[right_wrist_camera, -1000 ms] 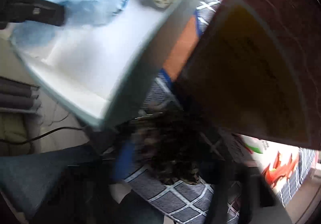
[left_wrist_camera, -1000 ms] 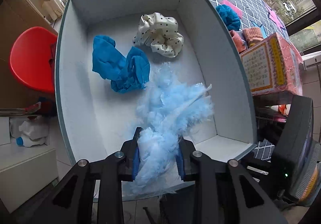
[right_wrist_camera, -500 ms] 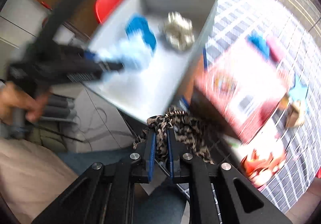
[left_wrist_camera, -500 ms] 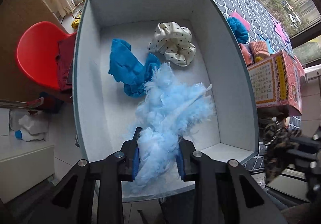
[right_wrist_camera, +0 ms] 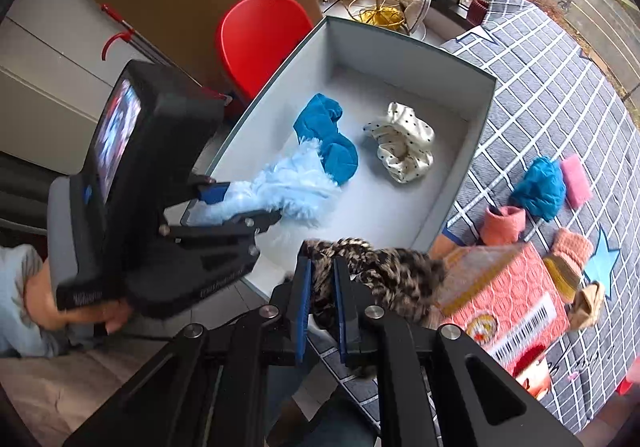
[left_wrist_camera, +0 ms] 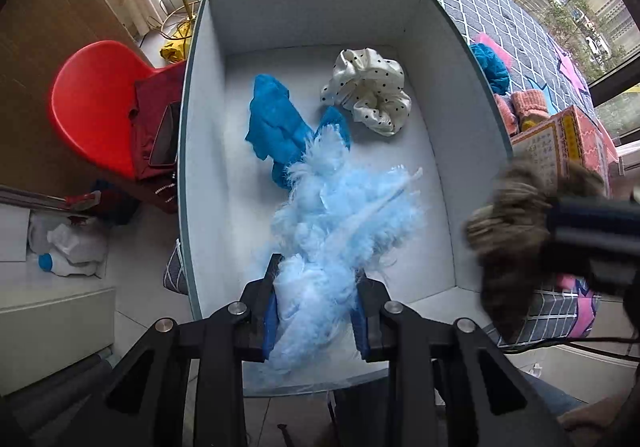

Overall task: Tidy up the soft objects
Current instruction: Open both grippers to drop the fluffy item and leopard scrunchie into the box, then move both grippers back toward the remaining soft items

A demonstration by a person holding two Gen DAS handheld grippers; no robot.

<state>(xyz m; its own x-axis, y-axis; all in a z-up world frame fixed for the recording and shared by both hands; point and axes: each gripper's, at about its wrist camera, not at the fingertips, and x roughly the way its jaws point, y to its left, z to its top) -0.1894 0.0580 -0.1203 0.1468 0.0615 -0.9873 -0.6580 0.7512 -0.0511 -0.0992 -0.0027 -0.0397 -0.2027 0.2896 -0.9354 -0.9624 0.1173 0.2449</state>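
My left gripper is shut on a fluffy light-blue feather puff, held over the near end of the open white box; the puff and that gripper also show in the right wrist view. Inside the box lie a blue cloth and a white polka-dot scrunchie. My right gripper is shut on a leopard-print scrunchie, which hangs at the box's near right corner, blurred in the left wrist view.
A pink printed carton stands on the grey checked cloth, with a blue puff, pink sponge and knitted orange pieces beside it. A red chair stands left of the box. A person's hand holds the left gripper.
My right gripper has risen from beside the carton with the leopard-print scrunchie and now hangs by the box's near right corner. The left gripper keeps hold of the puff, almost still.
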